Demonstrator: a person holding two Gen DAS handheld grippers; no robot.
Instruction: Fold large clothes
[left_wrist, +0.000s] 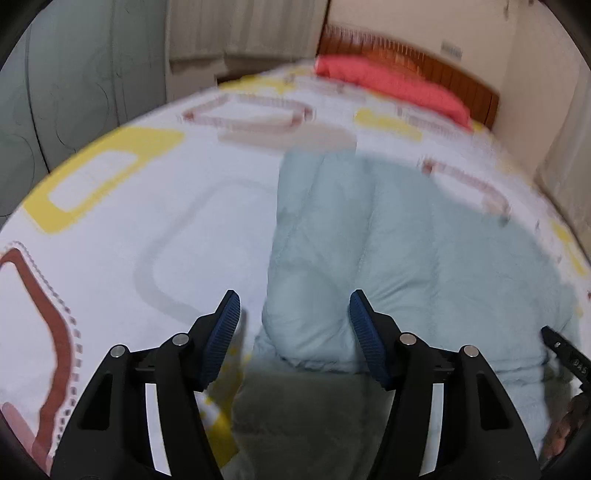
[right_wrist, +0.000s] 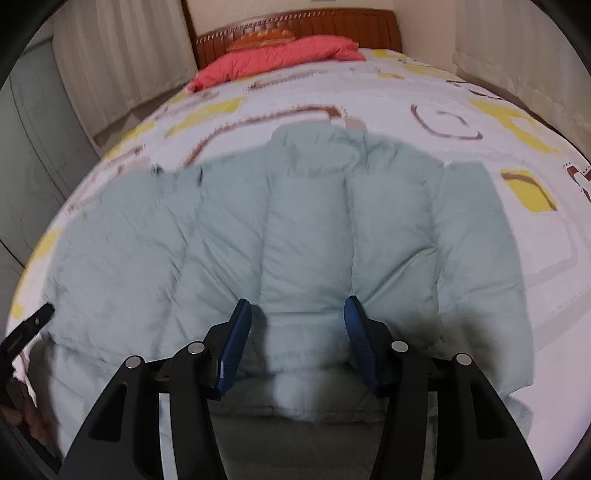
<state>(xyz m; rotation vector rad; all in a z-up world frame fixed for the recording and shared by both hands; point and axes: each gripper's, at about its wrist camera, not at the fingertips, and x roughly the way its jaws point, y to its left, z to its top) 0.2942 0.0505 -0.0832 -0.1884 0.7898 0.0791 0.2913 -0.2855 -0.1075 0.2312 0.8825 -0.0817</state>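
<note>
The pale green puffer jacket (right_wrist: 295, 236) lies spread across the bed (right_wrist: 461, 155), no fold visible yet. Left gripper (left_wrist: 294, 306) and right gripper (right_wrist: 297, 314) both gape half-open, holding nothing.

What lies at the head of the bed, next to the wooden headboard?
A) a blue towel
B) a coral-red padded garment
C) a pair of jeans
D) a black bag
B: a coral-red padded garment lies against the headboard, beyond the pale green jacket.

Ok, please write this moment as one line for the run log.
scene: jacket spread flat on bed | left gripper: open, over jacket's edge | right gripper: open, over jacket's hem | fold: not begun
</note>
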